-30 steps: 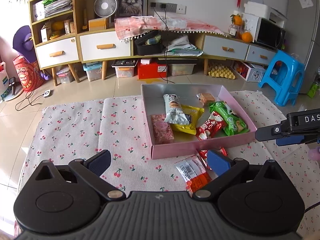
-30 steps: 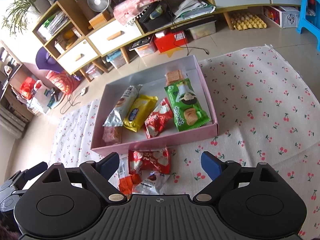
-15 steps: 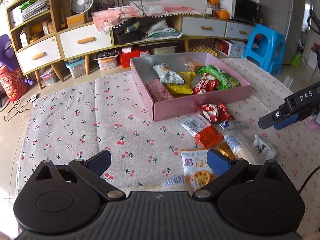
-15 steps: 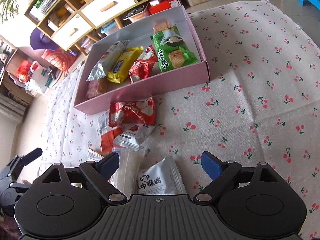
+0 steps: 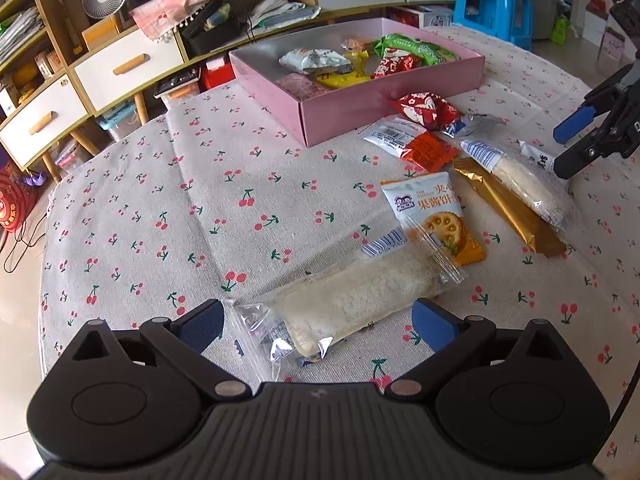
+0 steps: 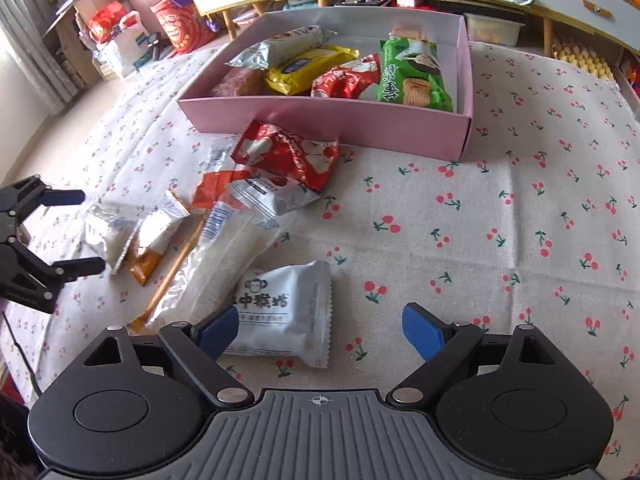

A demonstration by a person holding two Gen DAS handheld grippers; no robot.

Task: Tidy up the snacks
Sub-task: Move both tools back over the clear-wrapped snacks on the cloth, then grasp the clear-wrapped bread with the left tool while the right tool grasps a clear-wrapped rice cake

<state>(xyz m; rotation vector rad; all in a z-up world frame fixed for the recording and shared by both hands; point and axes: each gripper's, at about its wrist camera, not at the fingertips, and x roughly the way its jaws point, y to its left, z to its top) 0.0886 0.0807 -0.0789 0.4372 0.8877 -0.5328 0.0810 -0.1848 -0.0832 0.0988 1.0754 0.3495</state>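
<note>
Left hand-held gripper (image 5: pixel 316 322) open, fingers either side of clear rice-roll packet (image 5: pixel 348 300) on cherry-print cloth (image 5: pixel 200 208). Right hand-held gripper (image 6: pixel 320 330) open, left finger over white monkey-logo pack (image 6: pixel 286 312). Loose snacks piled near pink box (image 6: pixel 360 120), which holds green biscuit pack (image 6: pixel 412 72) and others

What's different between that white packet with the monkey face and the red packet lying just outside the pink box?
The white monkey packet is plain white with dark print; the red packet is bright red with white cartoon art. The white monkey packet lies near the open right gripper, one finger over its edge; the red packet lies against the pink box wall, overlapping other wrappers. Both are sealed, puffy, crimped packets on the cherry cloth, not yet boxed.
</note>
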